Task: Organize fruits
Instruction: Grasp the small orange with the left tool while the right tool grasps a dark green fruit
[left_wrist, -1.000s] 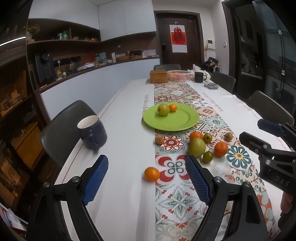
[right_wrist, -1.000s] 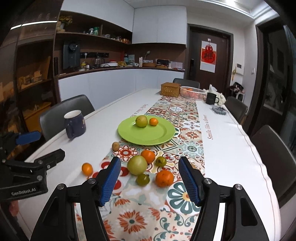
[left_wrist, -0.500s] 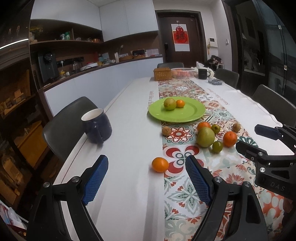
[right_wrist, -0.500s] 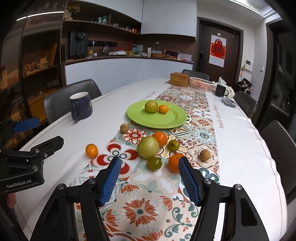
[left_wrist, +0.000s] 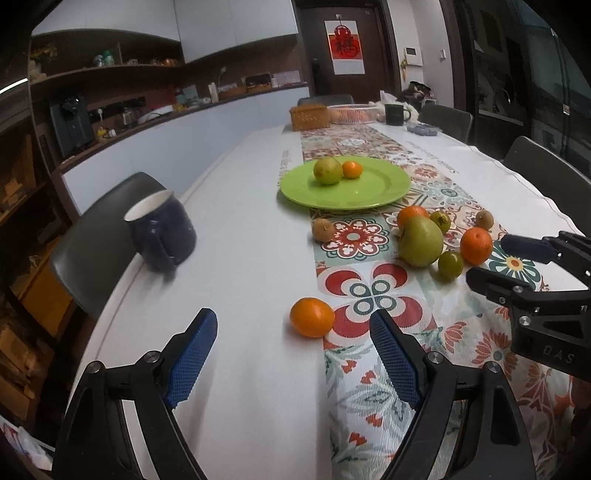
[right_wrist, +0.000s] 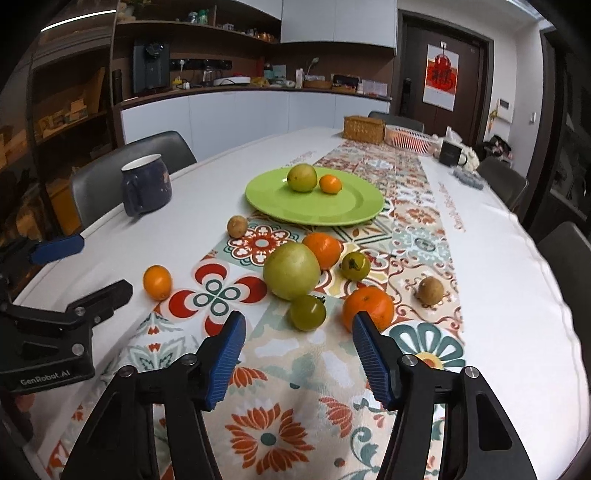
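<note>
I see my left gripper (left_wrist: 291, 354) spread wide with nothing between its pads, above the white tablecloth (left_wrist: 236, 258); a lone orange (left_wrist: 312, 317) lies just ahead of it at the edge of the patterned runner (right_wrist: 306, 369). My right gripper (right_wrist: 297, 354) is empty and its jaws are closing; a green tomato (right_wrist: 307, 312) and an orange (right_wrist: 367, 308) sit just beyond its tips. The green plate (right_wrist: 280, 206) farther up the runner holds a green-yellow fruit (right_wrist: 302, 178) touching a small orange (right_wrist: 330, 183). A dark blue mug (right_wrist: 146, 184) stands apart on the cloth.

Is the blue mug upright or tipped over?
Upright: the blue mug stands on its base on the table, white rim facing up.
</note>
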